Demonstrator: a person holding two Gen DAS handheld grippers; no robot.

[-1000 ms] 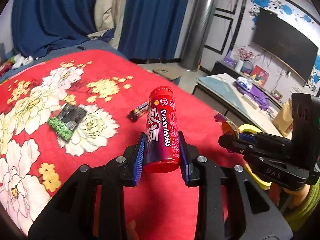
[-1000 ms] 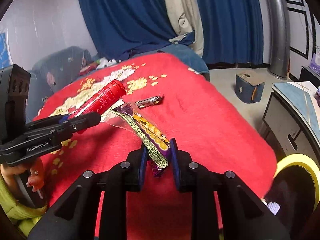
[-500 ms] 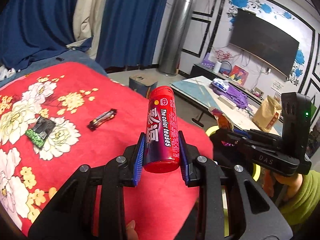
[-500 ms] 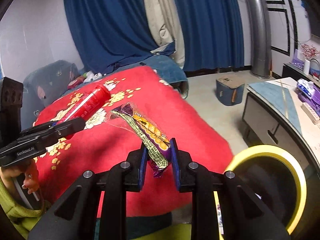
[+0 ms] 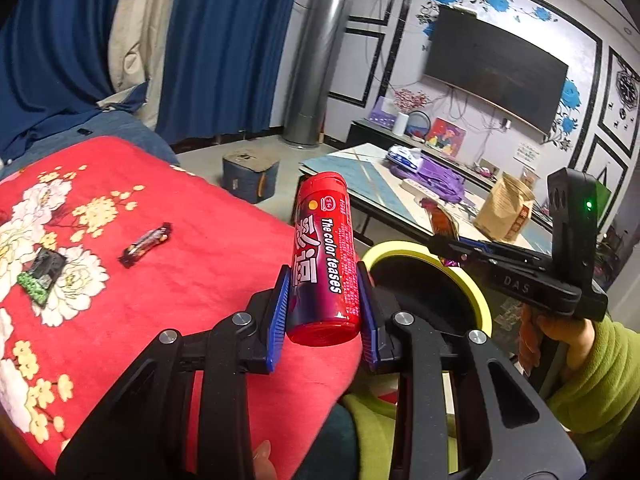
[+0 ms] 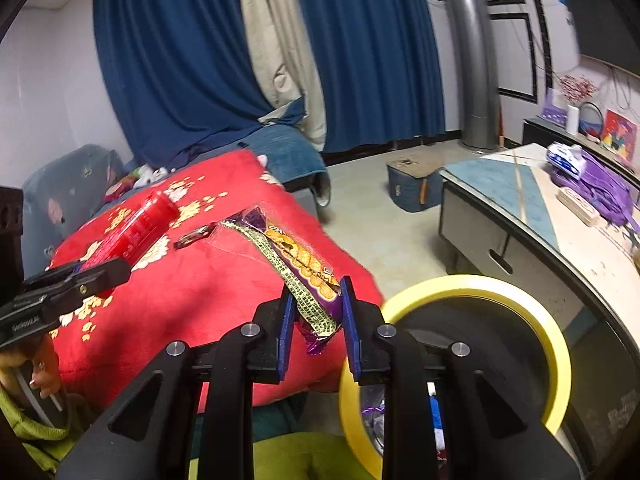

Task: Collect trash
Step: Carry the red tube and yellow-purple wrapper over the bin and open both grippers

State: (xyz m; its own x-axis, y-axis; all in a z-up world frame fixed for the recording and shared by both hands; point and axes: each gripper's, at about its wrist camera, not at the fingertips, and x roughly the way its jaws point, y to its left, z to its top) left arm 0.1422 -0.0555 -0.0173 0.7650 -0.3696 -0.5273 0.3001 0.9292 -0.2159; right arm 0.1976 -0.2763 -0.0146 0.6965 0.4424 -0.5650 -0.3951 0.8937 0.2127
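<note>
We hold two sets of tongs. The left tongs (image 5: 323, 312) pinch one red cylindrical plastic candy tube (image 5: 325, 256) between blue pads, the tube standing nearly upright; its label reads "The color teases" beside characters we cannot read. The right tongs (image 6: 315, 322) pinch one purple crinkled plastic biscuit wrapper (image 6: 298, 262) by its lower end; its print is too small to read. Just beyond both tongs stands one yellow-rimmed round black trash bin (image 5: 478, 280), at the edge of the bed. On the red flower-patterned bed blanket (image 5: 200, 280) lie two more pieces: one dark twisted candy wrapper (image 5: 146, 244) and one black-and-green packet (image 5: 42, 276), well apart from the bin. In the left wrist view the right tongs' housing reads "DAS".
</note>
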